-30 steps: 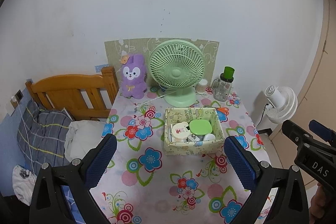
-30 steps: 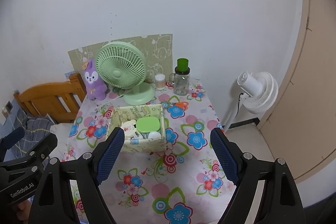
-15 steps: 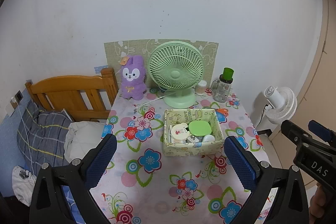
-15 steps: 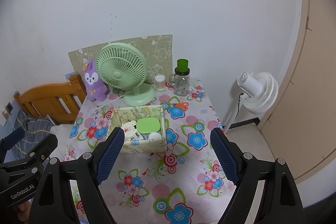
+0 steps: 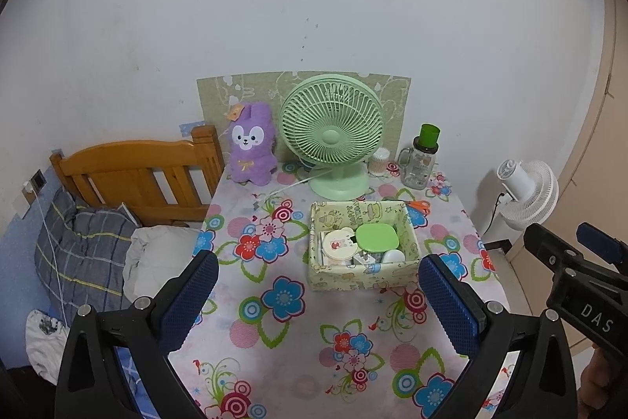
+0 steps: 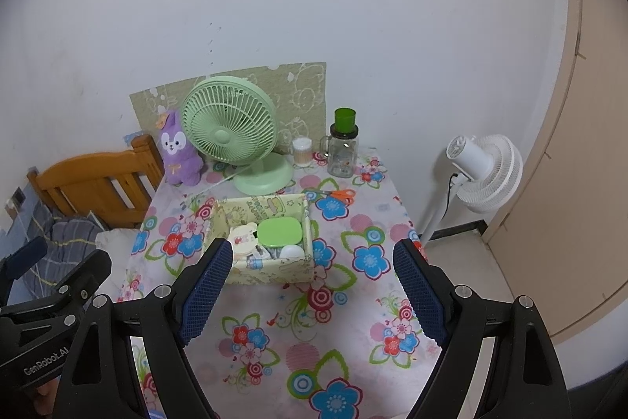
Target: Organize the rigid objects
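My left gripper (image 5: 318,297) hangs above the near edge of the table (image 5: 298,332), its blue pads (image 5: 188,301) spread wide with nothing between them, and my right gripper (image 6: 314,285) hangs beside it over the same edge, jaws equally far apart and empty. Under both lies a flowered cloth (image 6: 314,340), bare along the near half. Past the fingertips, about mid-table and a little toward the right edge, sits the box (image 5: 363,275), open on top and patterned pale yellow-green. Inside it a green lid (image 5: 376,237) lies flat on the pile toward the right wall, a round white case (image 5: 338,245) with a bear print lies to its left, and a white dome (image 5: 393,256) sits at the near right corner; smaller bits lie between them that I cannot make out. Just behind the box's far right corner, orange scissors (image 6: 340,194) lie flat on the cloth. Along the far edge stand, from left to right, a purple plush (image 5: 251,144) at the far left corner, a green fan (image 5: 333,136), a small white jar (image 5: 380,161) and a clear bottle (image 5: 422,160) with a green cap. Off the table's left edge is a wooden bed (image 5: 133,175) with bedding, and off its right edge a white floor fan (image 6: 484,171) stands against the wall.
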The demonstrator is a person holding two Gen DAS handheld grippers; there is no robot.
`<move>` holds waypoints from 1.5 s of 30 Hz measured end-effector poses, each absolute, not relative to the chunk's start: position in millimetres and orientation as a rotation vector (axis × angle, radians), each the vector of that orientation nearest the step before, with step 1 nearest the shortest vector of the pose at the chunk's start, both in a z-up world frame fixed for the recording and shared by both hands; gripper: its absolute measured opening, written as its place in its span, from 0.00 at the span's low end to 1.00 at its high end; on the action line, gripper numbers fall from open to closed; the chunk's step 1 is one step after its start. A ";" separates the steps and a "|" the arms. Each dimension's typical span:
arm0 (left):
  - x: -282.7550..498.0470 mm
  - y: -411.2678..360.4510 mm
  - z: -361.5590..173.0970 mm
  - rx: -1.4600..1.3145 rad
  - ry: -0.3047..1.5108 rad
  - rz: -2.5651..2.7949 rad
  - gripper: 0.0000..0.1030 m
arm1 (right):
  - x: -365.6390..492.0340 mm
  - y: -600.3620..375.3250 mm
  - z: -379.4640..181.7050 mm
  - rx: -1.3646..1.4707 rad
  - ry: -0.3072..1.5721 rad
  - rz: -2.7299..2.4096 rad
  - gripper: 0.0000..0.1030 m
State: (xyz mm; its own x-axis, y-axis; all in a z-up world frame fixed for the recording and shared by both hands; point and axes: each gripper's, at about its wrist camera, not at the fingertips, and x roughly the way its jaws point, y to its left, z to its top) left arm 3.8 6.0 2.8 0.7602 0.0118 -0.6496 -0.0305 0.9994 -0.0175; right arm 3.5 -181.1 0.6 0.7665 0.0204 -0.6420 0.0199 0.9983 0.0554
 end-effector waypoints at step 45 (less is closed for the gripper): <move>4.3 6.2 2.7 -0.037 0.711 0.023 1.00 | -3.4 -177.8 3.4 0.054 0.649 0.039 0.84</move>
